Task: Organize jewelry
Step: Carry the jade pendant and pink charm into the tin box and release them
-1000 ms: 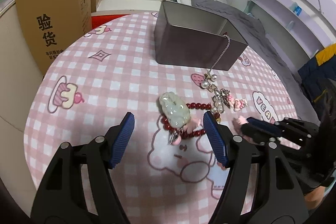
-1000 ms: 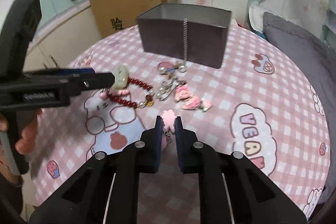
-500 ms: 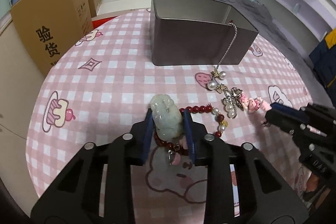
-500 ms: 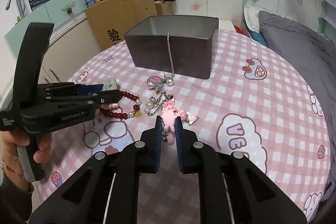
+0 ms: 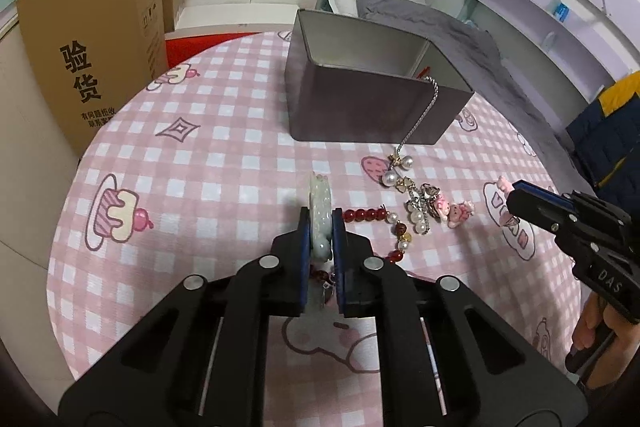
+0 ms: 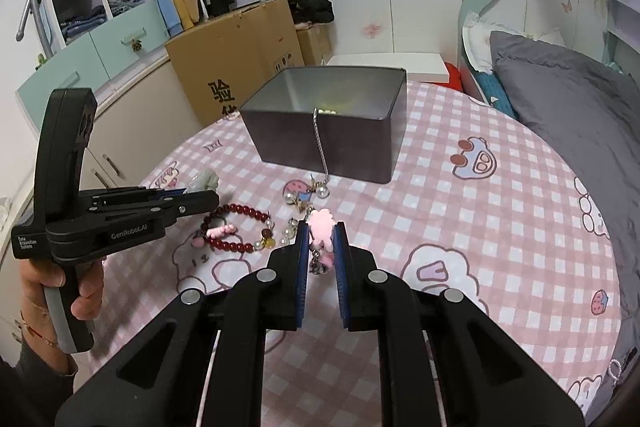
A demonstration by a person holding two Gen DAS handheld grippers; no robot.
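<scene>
Now that the left gripper (image 5: 320,227) is clenching the jade pendant (image 5: 321,203), lifted edge-up with its red bead bracelet (image 6: 236,227) trailing, and the right gripper (image 6: 321,241) is pinching the pink charm (image 6: 322,225), both are readying for the tin box (image 5: 360,107).

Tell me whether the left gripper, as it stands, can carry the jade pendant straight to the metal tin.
Probably yes. The left gripper is shut on the jade pendant, and the checked cloth between it and the open metal tin looks bare. The silver chain hangs off to the right.
</scene>
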